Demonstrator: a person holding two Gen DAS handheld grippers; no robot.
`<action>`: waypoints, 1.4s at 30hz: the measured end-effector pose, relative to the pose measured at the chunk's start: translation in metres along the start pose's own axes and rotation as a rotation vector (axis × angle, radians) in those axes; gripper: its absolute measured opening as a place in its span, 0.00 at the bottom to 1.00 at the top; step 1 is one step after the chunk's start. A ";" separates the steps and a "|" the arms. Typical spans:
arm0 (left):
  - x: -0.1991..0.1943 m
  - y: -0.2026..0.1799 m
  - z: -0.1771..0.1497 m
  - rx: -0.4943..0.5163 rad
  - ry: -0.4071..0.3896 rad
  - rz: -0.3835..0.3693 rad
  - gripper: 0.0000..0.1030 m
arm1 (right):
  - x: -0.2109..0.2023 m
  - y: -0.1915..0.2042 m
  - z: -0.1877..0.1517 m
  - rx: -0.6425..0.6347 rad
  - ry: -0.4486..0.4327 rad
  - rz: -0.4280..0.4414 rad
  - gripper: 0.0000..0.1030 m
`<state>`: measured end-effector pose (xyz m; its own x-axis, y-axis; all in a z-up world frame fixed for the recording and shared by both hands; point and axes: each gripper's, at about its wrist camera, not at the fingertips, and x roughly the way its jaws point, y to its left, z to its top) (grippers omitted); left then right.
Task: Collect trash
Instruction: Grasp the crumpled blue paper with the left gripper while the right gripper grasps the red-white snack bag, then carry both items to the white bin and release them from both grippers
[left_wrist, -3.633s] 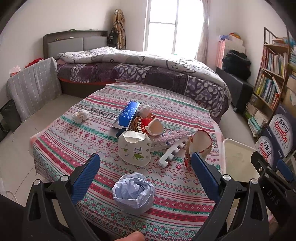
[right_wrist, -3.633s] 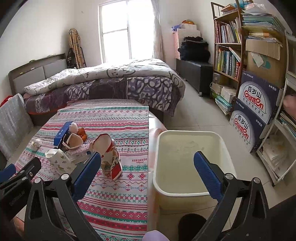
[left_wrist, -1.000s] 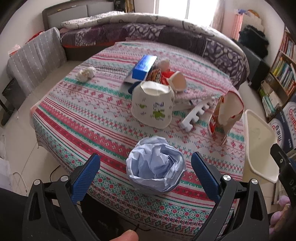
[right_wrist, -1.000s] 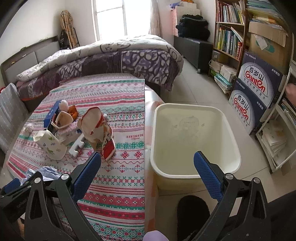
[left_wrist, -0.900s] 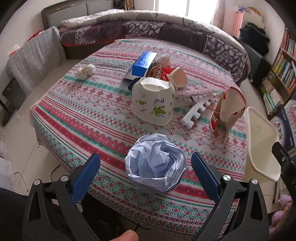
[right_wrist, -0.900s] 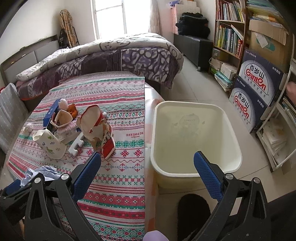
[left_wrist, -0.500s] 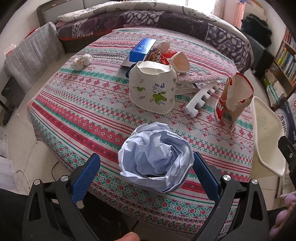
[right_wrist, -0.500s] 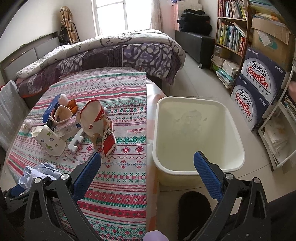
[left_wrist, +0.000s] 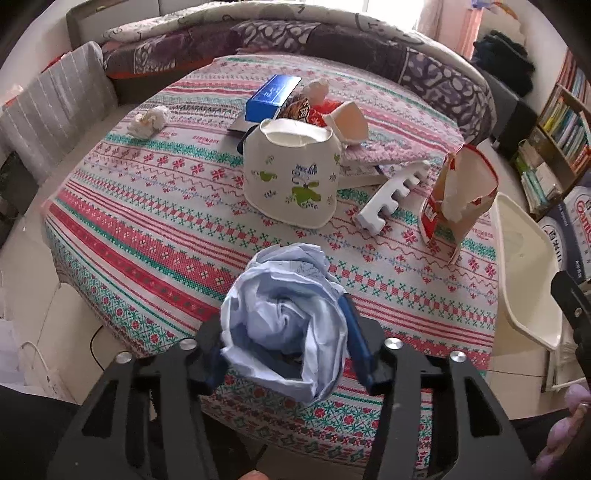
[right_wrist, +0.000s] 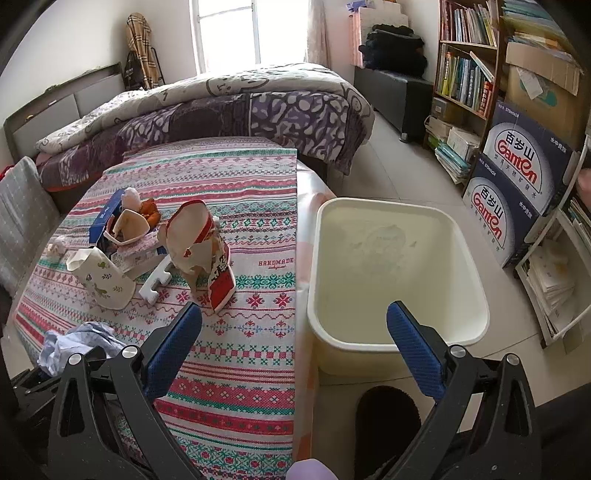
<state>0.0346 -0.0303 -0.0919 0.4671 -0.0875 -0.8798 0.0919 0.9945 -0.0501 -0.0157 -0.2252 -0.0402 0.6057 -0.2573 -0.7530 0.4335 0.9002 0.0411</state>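
Our left gripper (left_wrist: 284, 332) is clamped on the crumpled paper ball (left_wrist: 284, 325) at the near edge of the striped tablecloth (left_wrist: 155, 206). Our right gripper (right_wrist: 293, 345) hangs open beside the cream bin (right_wrist: 476, 280) on the tiled floor. Beyond the table stand a bed (right_wrist: 229, 99) and bookshelf (right_wrist: 469, 66).

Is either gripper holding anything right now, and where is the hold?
The left gripper is shut on the crumpled paper ball, squeezing its two sides. The right gripper is open, holding nothing.
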 end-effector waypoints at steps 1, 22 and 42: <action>-0.001 0.001 0.000 -0.002 -0.001 -0.007 0.49 | 0.000 0.000 0.000 0.001 0.001 0.000 0.93; -0.047 0.004 0.023 -0.033 -0.231 -0.055 0.44 | 0.013 0.012 0.010 -0.022 0.004 -0.003 0.93; -0.028 0.021 0.042 -0.125 -0.191 -0.076 0.44 | 0.090 0.087 0.038 -0.244 0.040 0.098 0.69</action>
<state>0.0600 -0.0095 -0.0485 0.6216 -0.1602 -0.7668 0.0295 0.9830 -0.1815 0.1020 -0.1840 -0.0793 0.6077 -0.1552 -0.7788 0.1977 0.9794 -0.0409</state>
